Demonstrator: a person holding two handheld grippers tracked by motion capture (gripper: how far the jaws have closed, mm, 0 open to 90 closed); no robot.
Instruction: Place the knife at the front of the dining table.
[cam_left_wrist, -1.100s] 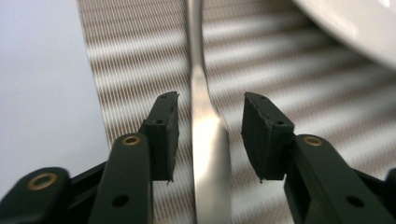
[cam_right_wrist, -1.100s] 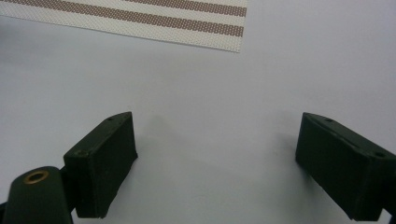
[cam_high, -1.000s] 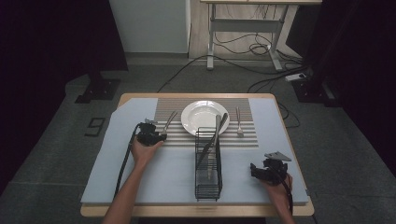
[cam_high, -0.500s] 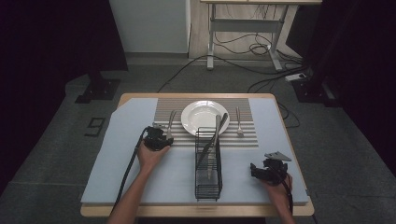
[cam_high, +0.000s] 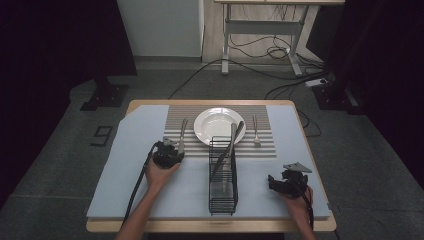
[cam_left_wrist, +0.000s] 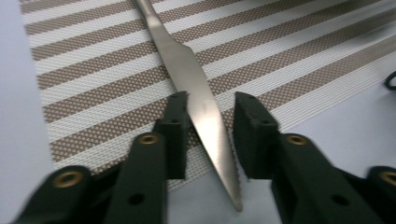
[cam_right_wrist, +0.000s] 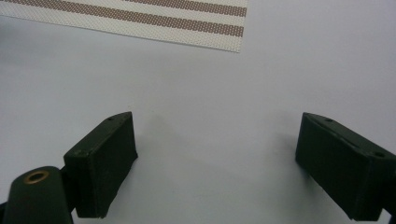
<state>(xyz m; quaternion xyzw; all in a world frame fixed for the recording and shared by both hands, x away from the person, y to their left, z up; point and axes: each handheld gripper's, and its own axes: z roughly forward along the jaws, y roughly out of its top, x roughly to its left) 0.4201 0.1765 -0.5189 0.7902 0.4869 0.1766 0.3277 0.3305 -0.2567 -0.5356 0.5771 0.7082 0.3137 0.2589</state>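
Note:
A table knife (cam_left_wrist: 187, 65) lies on the striped placemat (cam_left_wrist: 93, 93), its tip toward me and reaching onto the pale blue mat. My left gripper (cam_left_wrist: 212, 105) straddles the blade; its jaws have just been closing. The left pad is at the blade's edge, and a gap remains at the right pad. In the high view the left gripper (cam_high: 169, 152) sits at the near end of the knife (cam_high: 182, 131), left of the white plate (cam_high: 219, 125). My right gripper (cam_high: 285, 184) rests near the front right, open wide over bare mat (cam_right_wrist: 215, 158) with nothing between its pads.
A black wire rack (cam_high: 223, 172) stands in the middle of the mat, with utensils (cam_high: 232, 137) leaning in it. A fork (cam_high: 255, 131) lies right of the plate. The pale blue mat (cam_high: 130, 190) covers the wooden table (cam_high: 210, 226).
My left hand has shifted right and a little nearer, down to the knife's tip end. The right hand has stayed put.

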